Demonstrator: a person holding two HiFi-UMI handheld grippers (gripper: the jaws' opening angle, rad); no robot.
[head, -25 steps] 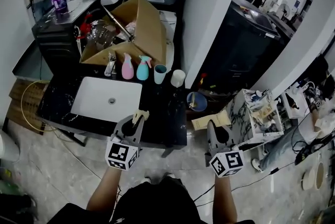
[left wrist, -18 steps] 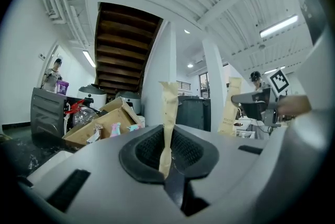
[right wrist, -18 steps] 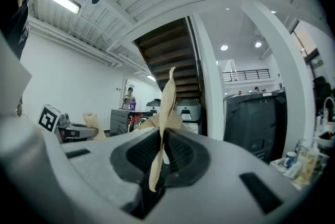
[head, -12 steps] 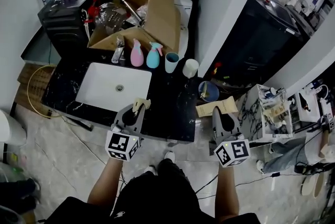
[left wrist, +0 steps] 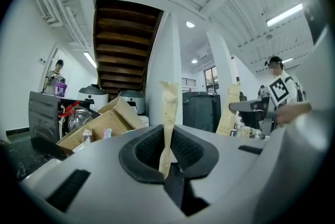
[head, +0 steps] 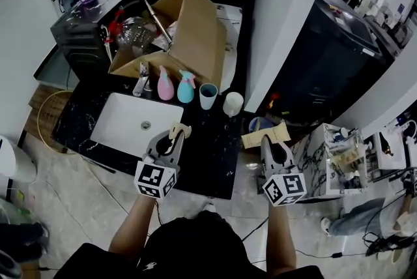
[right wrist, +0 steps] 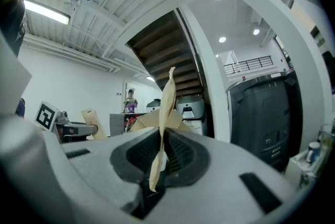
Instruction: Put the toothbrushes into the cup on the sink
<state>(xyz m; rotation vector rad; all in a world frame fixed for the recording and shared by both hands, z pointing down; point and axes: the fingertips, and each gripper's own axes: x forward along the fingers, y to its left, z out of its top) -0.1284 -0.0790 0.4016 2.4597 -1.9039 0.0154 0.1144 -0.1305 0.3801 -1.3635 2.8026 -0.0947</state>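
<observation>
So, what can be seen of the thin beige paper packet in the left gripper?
The beige paper packet is a narrow, flat strip, seen edge-on and upright. The left gripper is shut on its lower end, black ribbed pads pressing both sides; its creased top stands free. Its contents are hidden. It is above the dark counter.

head: high, steeply down | gripper views: level, along jaws (cardboard box (head: 199,36) shared)
</observation>
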